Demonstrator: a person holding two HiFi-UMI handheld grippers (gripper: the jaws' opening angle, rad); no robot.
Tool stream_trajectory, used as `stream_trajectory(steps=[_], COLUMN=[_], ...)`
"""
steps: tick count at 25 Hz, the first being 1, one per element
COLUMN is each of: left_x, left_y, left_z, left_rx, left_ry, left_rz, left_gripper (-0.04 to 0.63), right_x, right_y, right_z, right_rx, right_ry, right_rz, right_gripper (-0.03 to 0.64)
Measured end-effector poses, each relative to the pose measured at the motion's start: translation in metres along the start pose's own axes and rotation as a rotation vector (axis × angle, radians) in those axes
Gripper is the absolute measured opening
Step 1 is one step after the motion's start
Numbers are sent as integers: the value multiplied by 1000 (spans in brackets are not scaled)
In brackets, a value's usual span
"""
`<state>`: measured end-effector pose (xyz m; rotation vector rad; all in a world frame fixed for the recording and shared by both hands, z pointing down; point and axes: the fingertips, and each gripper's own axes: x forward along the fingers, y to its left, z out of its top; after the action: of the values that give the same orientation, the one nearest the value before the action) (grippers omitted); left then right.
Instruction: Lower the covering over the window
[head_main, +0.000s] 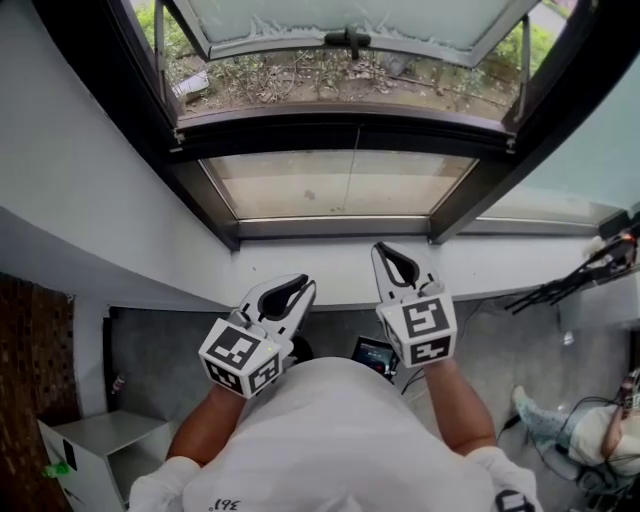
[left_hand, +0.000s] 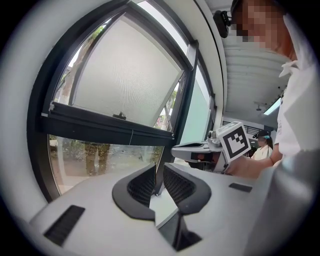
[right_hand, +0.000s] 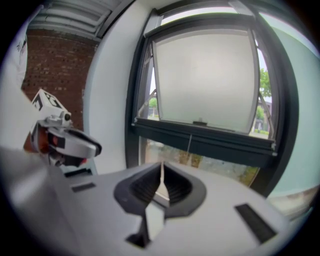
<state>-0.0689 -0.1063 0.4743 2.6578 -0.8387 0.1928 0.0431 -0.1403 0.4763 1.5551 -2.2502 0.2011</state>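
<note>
Covering for the window can't be cleanly picked out in any view; best candidate comes last. Nearest is the left gripper (head_main: 300, 285), a white plastic 2-jaw tool with a marker cube. Its jaws are apart with a narrow gap and nothing is between them; only window frame shows through in the left gripper view. The right gripper (head_main: 384, 248), same build, sits just beside it with jaws pressed together, empty. Both point at the window and touch nothing. Past them is a white sill ledge (head_main: 500, 265), then the clear lower glass pane (head_main: 340, 185), bare, with plants visible outside. Above that is a dark metal crossbar (right_hand: 210, 137) with a thin pale cord (right_hand: 190, 142) hanging at its middle, well apart from both grippers. Farthest is a pale translucent fine-textured panel (right_hand: 205, 80) that fills the outward-tilted upper sash down to the crossbar, with a small black handle (right_hand: 200, 122) at its lower edge. Can't tell if that panel is the covering, frosted glass or mesh. On the step, 2 readings fit as a judgement: a pull on cord or handle is about to come, or the covering sits down on the upper sash and the job is over. Pictures don't settle it. Any pinch on the cord would call for open jaws centred on a very thin line. Only the left gripper has a gap now.
</note>
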Motion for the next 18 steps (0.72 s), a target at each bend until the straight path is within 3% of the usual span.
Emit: stream_trajectory(steps=[18], left_x=[-7], left_y=[-94], left_z=[-40], left_rx=[-43], left_ry=[-18], left_rz=[122], left_gripper=[57], right_x=[-77], right_y=[1], right_z=[-52], right_rx=[-25], right_ry=[1], right_rz=[137], right_gripper=[26])
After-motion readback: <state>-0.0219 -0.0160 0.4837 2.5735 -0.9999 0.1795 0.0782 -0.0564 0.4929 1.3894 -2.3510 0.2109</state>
